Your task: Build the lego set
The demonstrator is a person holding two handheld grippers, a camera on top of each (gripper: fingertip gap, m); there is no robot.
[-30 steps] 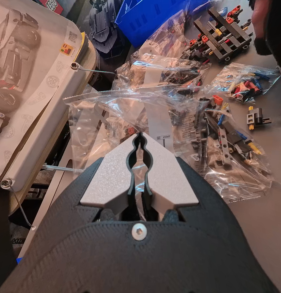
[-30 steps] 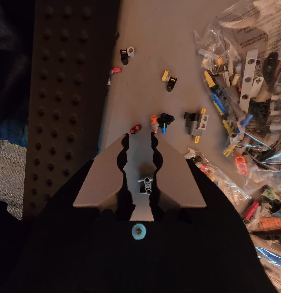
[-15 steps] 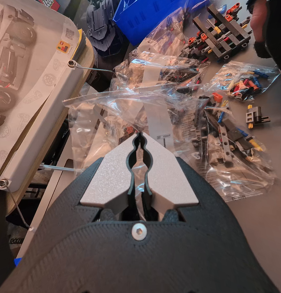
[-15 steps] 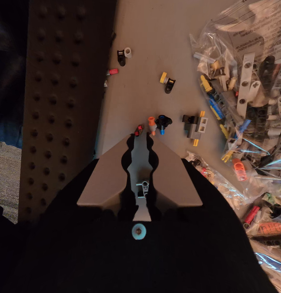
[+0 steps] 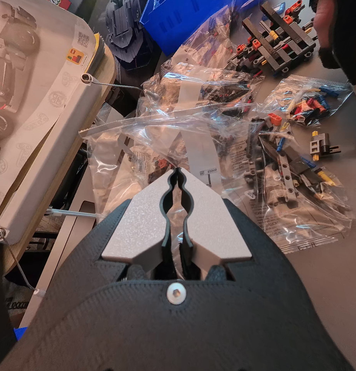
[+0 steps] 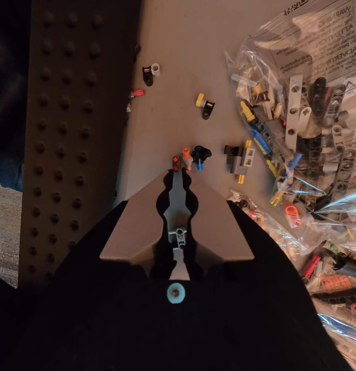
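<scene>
In the left wrist view my left gripper [image 5: 177, 170] is shut, tips touching, above a heap of clear plastic parts bags [image 5: 173, 140]; I see nothing held in it. A partly built dark frame [image 5: 277, 40] stands at the far right. In the right wrist view my right gripper [image 6: 175, 170] is low over the table, jaws nearly closed on a small grey connector [image 6: 180, 239] that spans the gap deep between them. A dark piece with red crosses [image 6: 175, 163] lies right at its tips, beside an orange piece [image 6: 186, 158] and a black piece with a blue pin [image 6: 200, 157].
A grey-and-black sub-assembly with yellow pins [image 6: 240, 160] also shows in the left wrist view [image 5: 321, 145]. An open bag of parts [image 6: 303, 130] fills the right. A dark studded strip [image 6: 72, 120] runs along the table's left edge. An instruction booklet [image 5: 32, 100], a blue bin [image 5: 173, 18] and a hand [image 5: 321, 18] are in view. The tips of one gripper are about 20 cm away from the tips of the other.
My right gripper's jaws have closed in from wide open to a narrow gap around the grey connector and moved slightly forward. My left gripper stayed shut and drifted a little.
</scene>
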